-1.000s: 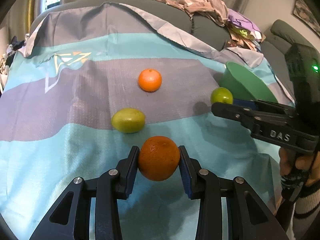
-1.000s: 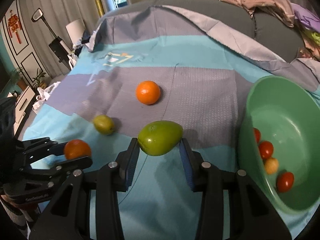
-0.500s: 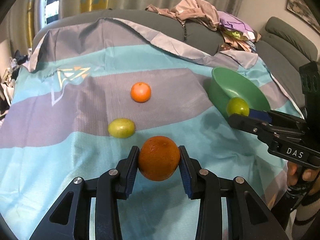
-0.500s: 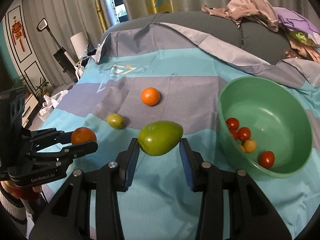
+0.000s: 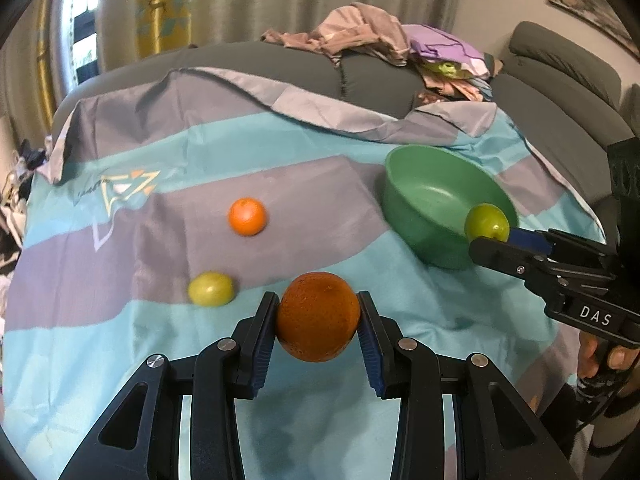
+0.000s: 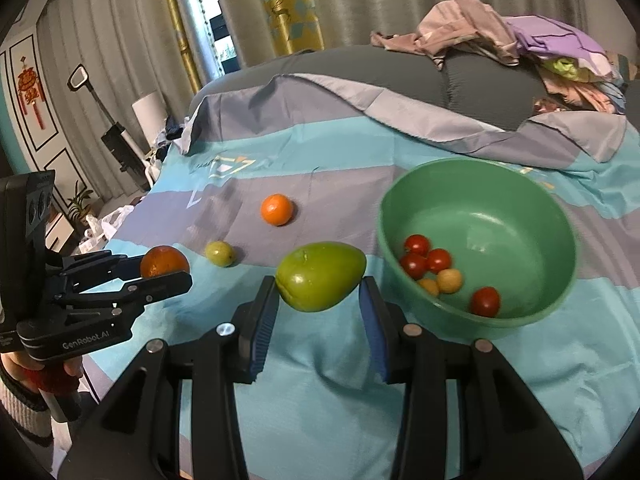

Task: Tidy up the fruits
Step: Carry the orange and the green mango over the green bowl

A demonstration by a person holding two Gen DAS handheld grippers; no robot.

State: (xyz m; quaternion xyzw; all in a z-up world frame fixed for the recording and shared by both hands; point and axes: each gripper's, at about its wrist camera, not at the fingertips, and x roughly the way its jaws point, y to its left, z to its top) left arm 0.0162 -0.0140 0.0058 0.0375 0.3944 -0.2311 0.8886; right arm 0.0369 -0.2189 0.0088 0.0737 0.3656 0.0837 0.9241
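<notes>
Both grippers have lifted and drawn back, bringing the whole green bowl (image 6: 478, 244) into view on the striped sheet (image 6: 320, 360). The right gripper (image 6: 320, 294) clamps a green fruit (image 6: 320, 276) just left of the bowl; the left gripper (image 5: 318, 320) clamps a dark orange (image 5: 318, 316). A small orange (image 5: 247, 217) and a yellow-green fruit (image 5: 211, 289) lie apart on the sheet. Cherry tomatoes (image 6: 424, 258) sit in the bowl.

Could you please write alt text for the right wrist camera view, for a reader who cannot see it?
The right gripper holds a green fruit above a striped cloth, beside a green bowl of cherry tomatoes. At left, the left gripper holds an orange; a smaller orange and small green fruit lie on the cloth.
</notes>
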